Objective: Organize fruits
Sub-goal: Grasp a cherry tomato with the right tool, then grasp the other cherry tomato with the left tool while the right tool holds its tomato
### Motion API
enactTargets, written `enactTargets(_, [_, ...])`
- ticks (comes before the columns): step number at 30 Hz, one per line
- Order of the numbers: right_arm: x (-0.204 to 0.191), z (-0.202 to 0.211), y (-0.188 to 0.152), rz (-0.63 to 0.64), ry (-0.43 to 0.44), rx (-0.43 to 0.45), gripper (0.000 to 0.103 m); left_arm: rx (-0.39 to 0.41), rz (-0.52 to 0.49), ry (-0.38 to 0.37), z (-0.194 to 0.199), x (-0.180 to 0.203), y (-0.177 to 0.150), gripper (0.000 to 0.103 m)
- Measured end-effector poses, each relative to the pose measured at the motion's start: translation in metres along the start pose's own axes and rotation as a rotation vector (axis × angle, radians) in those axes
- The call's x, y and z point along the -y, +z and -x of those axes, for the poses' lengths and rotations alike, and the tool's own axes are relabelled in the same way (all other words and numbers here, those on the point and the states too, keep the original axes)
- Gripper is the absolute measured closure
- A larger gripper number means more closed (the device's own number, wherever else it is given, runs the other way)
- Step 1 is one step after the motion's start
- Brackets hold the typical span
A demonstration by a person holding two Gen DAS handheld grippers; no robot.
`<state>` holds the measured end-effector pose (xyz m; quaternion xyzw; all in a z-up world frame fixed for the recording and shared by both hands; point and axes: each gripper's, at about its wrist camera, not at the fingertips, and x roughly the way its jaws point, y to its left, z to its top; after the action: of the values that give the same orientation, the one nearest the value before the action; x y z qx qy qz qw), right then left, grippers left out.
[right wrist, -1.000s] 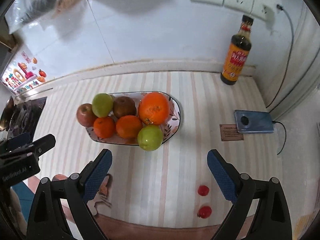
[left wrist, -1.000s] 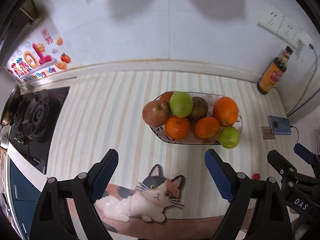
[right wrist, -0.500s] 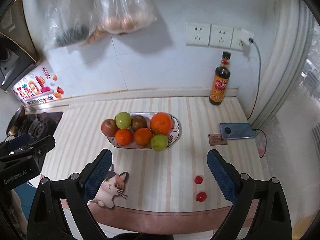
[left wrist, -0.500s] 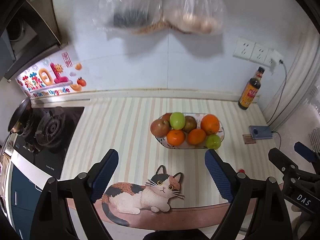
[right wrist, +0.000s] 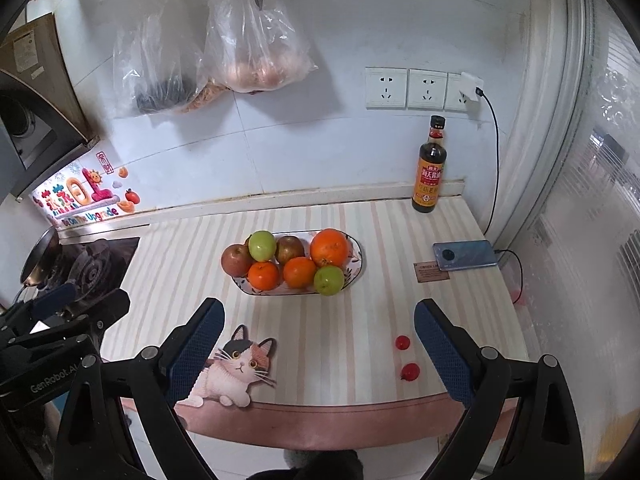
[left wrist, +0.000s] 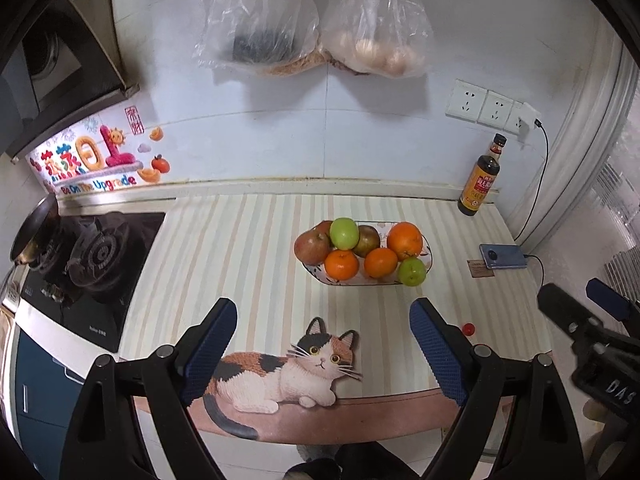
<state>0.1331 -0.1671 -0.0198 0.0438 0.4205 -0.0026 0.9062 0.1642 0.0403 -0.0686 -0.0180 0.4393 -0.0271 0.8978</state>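
Note:
An oval patterned plate in the middle of the striped counter holds several fruits: oranges, green apples and red apples. Two small red fruits lie near the counter's front right; one shows in the left wrist view. My left gripper and right gripper are both open and empty, held above the counter's front edge, well back from the plate.
A soy sauce bottle stands at the back right. A phone charges at the right edge beside a small card. A gas stove is at the left. Plastic bags hang on the wall.
Both grippers have pulled back and up from the plate, so the whole counter and wall now show. Both stay open and empty.

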Motion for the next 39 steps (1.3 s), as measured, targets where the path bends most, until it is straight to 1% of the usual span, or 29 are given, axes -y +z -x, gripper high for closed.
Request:
enactTargets(1, [0.003,-0.002,0.000,-0.007,0.001,-0.003,0.005,-0.007,0.000,0.003,-0.003,0.001,-0.001,0.014])
enactTargets(2, [0.008,-0.005,0.000,-0.013,0.005,-0.008,0.004,-0.026,-0.002,0.001,-0.009,0.003,-0.003,0.012])
enactTargets(4, [0.017,-0.012,0.000,-0.029,0.016,-0.020,0.004,-0.052,-0.002,0.007,-0.018,0.008,-0.006,0.000])
enactTargets(7, [0.042,-0.038,-0.005,-0.080,0.060,-0.079,0.004,-0.084,0.000,0.028,-0.038,0.019,-0.011,0.000])
enactTargets(8, [0.057,-0.054,-0.009,-0.106,0.060,-0.118,0.004,-0.100,-0.003,0.037,-0.045,0.024,-0.013,0.000])
enactTargets(11, [0.095,-0.090,-0.024,-0.164,0.039,-0.185,0.004,-0.147,-0.025,0.047,-0.072,0.044,-0.021,0.000])
enactTargets(12, [0.109,-0.103,-0.030,-0.179,0.029,-0.210,0.007,-0.171,-0.045,0.055,-0.085,0.054,-0.024,0.000])
enactTargets(13, [0.120,-0.114,-0.035,-0.189,0.028,-0.235,0.020,-0.189,-0.057,0.060,-0.095,0.061,-0.027,0.000])
enactTargets(14, [0.133,-0.128,-0.042,-0.204,0.030,-0.267,0.040,-0.221,-0.073,0.073,-0.108,0.071,-0.031,0.000])
enactTargets(15, [0.150,-0.148,-0.052,-0.218,0.027,-0.313,0.043,-0.261,-0.083,0.076,-0.125,0.082,-0.035,0.000])
enactTargets(18, [0.178,-0.188,-0.077,-0.251,0.052,-0.398,0.046,-0.350,-0.108,0.073,-0.165,0.110,-0.045,0.000])
enactTargets(20, [0.191,-0.215,-0.095,-0.271,0.067,-0.456,0.050,-0.391,-0.148,0.089,-0.189,0.128,-0.050,0.000])
enactTargets(23, [0.199,-0.245,-0.116,-0.289,0.081,-0.508,0.053,-0.456,-0.201,0.100,-0.223,0.151,-0.056,0.000])
enactTargets(27, [0.199,-0.270,-0.134,-0.287,0.098,-0.550,0.055,-0.517,-0.238,0.107,-0.255,0.169,-0.060,0.000])
enactTargets(29, [0.196,-0.278,-0.141,-0.266,0.091,-0.568,0.068,-0.546,-0.239,0.097,-0.265,0.175,-0.061,0.000])
enactTargets(32, [0.201,-0.272,-0.142,-0.263,0.091,-0.529,0.069,-0.556,-0.239,0.071,-0.272,0.187,-0.058,0.000])
enactTargets(35, [0.223,-0.259,-0.138,-0.311,0.084,-0.499,0.069,-0.570,-0.238,0.003,-0.276,0.205,-0.056,0.002])
enactTargets(36, [0.232,-0.256,-0.138,-0.327,0.075,-0.493,0.069,-0.576,-0.245,-0.028,-0.279,0.214,-0.058,0.004])
enactTargets(38, [0.247,-0.252,-0.136,-0.345,0.057,-0.486,0.068,-0.592,-0.265,-0.075,-0.283,0.233,-0.061,0.020])
enactTargets(39, [0.256,-0.251,-0.137,-0.356,0.043,-0.483,0.068,-0.607,-0.274,-0.092,-0.287,0.242,-0.063,0.024])
